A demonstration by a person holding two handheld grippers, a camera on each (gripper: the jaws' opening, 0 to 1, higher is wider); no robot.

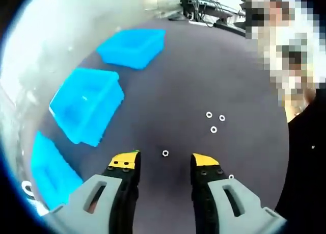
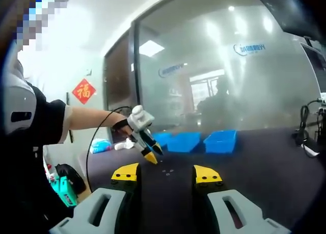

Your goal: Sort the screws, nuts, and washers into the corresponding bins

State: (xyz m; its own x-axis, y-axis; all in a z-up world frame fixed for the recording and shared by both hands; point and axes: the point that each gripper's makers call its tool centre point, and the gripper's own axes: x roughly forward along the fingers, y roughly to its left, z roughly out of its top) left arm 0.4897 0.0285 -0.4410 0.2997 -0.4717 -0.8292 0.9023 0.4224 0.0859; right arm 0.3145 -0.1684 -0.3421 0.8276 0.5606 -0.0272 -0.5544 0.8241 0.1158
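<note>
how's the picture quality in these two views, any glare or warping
Left gripper view: fisheye bends the blue bins, white glare washes the upper left, washers stay sharp. Right gripper view: hazy reflections of ceiling lights on the glass wall, left gripper slightly soft.

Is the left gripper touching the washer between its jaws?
Apart. In the left gripper view, bare table separates the washer from both jaws of the left gripper.

Open dark tabletop around scattered washers; blue bins along one edge.
</note>
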